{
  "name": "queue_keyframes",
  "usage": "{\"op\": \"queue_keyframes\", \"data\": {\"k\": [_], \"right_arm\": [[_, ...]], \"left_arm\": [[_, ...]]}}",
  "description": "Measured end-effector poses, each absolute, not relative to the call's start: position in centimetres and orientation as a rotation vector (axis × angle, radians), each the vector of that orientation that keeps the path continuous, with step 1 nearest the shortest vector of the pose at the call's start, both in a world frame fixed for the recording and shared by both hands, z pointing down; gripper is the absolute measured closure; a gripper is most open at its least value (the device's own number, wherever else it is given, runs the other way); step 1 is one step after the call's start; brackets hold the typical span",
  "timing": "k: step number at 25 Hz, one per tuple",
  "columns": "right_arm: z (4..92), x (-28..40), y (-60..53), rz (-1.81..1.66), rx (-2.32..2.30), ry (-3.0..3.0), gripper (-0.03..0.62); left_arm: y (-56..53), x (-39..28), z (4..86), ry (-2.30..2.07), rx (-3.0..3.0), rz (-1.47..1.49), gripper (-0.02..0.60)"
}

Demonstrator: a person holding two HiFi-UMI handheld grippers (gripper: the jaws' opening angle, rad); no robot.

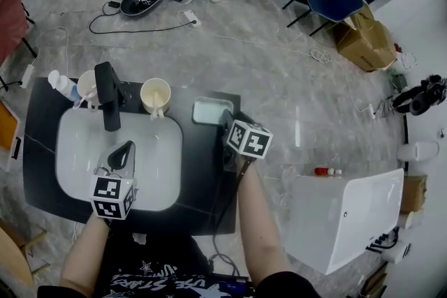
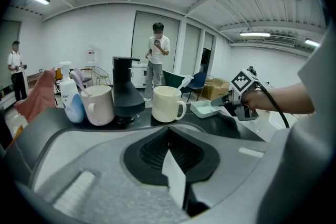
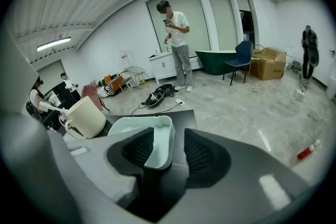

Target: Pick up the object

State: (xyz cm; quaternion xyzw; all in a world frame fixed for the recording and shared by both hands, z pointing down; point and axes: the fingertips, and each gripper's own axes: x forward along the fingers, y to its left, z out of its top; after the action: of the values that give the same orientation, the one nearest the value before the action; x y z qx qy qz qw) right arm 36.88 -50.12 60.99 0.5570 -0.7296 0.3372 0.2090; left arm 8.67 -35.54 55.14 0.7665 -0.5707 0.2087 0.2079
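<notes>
the pale mint rectangular plastic tray (image 1: pixel 208 110) (image 3: pixel 151 138) sits flat on the dark worktop (image 1: pixel 202 181), at its far edge, just right of a cream ceramic mug (image 1: pixel 155 95) (image 3: pixel 87 117). the right claw (image 1: pixel 226 121) (image 3: pixel 169 140) straddles the tray's near right wall: one pad lies inside against the wall, the other stands just outside with a thin gap, so the claw is released and not yet clamped. left of the mug a tall black faucet (image 1: pixel 107 105) (image 2: pixel 126 93) rises behind the white oval sink (image 1: pixel 75 167). the left claw (image 1: pixel 124 153) (image 2: pixel 169 138) hangs over the sink, clenched on nothing, pads together.
</notes>
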Motion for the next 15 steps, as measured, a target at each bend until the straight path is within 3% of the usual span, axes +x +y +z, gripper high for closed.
{"op": "queue_keyframes", "data": {"k": [8,11,15], "right_arm": [[62.3,36.6,-50.1,0.920,1.500,-1.926,0.482],[62.3,37.1,-50.0,0.882,1.523,-1.884,0.570],[62.0,36.8,-49.6,0.838,1.522,-1.883,0.585]], "left_arm": [[-35.1,8.8,55.3,-1.576,2.116,0.586,0.571],[-34.8,8.5,55.1,-1.573,2.116,0.591,0.571],[-34.6,8.1,55.1,-1.567,2.127,0.584,0.571]]}}
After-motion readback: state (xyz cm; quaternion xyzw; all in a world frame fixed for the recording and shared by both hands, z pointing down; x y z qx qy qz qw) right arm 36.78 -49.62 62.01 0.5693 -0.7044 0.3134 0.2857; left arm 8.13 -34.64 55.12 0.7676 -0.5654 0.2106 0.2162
